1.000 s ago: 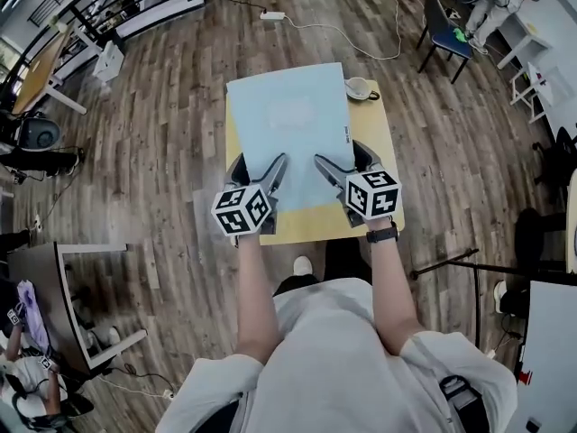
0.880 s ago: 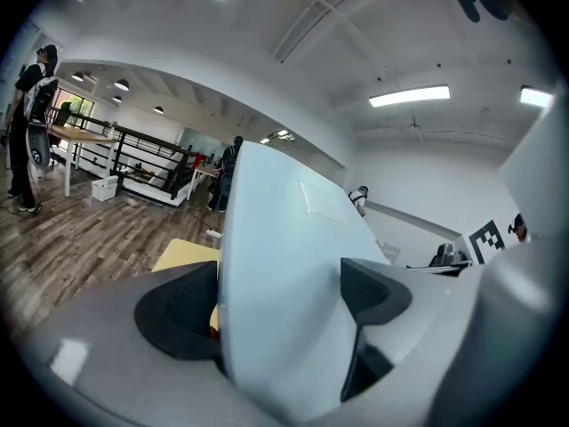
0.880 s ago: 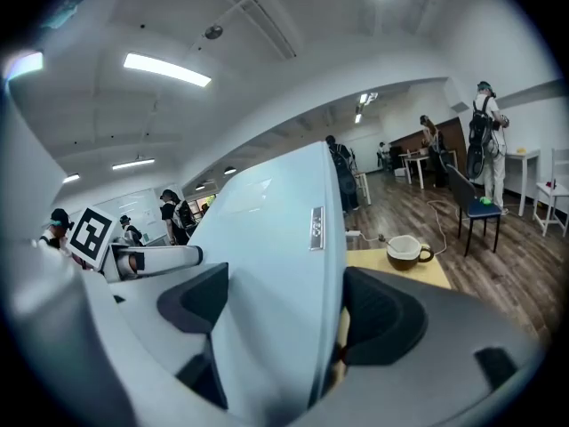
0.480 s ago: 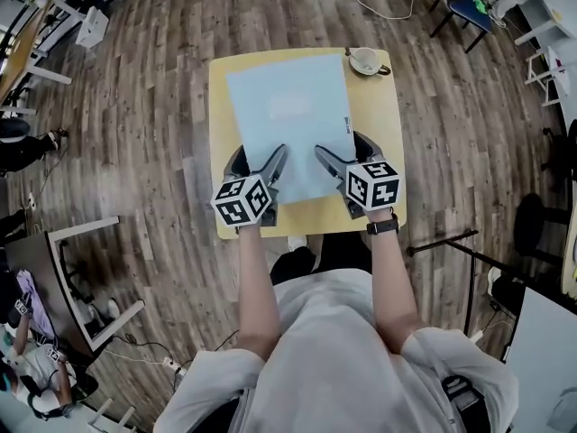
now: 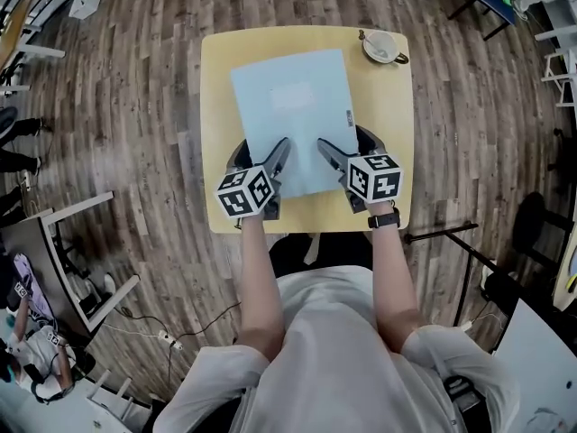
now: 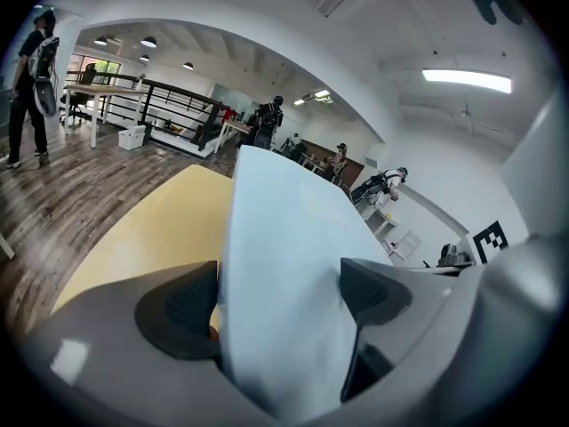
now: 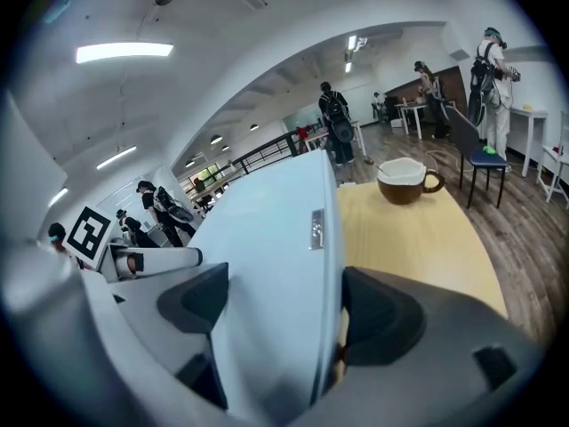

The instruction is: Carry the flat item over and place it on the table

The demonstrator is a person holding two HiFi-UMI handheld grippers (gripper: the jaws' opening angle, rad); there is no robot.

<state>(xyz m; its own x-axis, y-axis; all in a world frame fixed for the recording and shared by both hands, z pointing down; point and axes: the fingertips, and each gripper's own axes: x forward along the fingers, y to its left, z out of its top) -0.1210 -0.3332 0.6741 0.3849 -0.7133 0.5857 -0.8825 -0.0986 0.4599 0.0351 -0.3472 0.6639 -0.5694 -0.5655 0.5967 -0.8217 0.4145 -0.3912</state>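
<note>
Gripping the near edge of the flat item (image 5: 293, 115), the left gripper (image 5: 261, 152) and the right gripper (image 5: 343, 146) stand side by side over the near part of the desk (image 5: 216, 88), just inside its near edge. Each gripper is clamped on the item at one near corner.

The left gripper view confirms this. The left gripper (image 6: 280, 296) has one pad against the item's edge and the other on its face, with the pale blue flat item (image 6: 284, 229) filling the gap. The right gripper view shows the same for the right gripper (image 7: 284, 305) on the flat item (image 7: 267, 229).

The head view places the item wholly within the desk's outline, running from the near part towards the far edge and turned slightly against the desk's sides. No view settles whether its underside touches the desk.

Only the gripper views show the item's surface rising away from the yellow desk (image 6: 151, 229). The small label (image 7: 317, 229) on the item's right edge is clearest in the right gripper view.

A cup (image 5: 382, 47) sits at the far right corner of the desk, apart from the item. Wooden floor (image 5: 135, 106) surrounds the desk.
</note>
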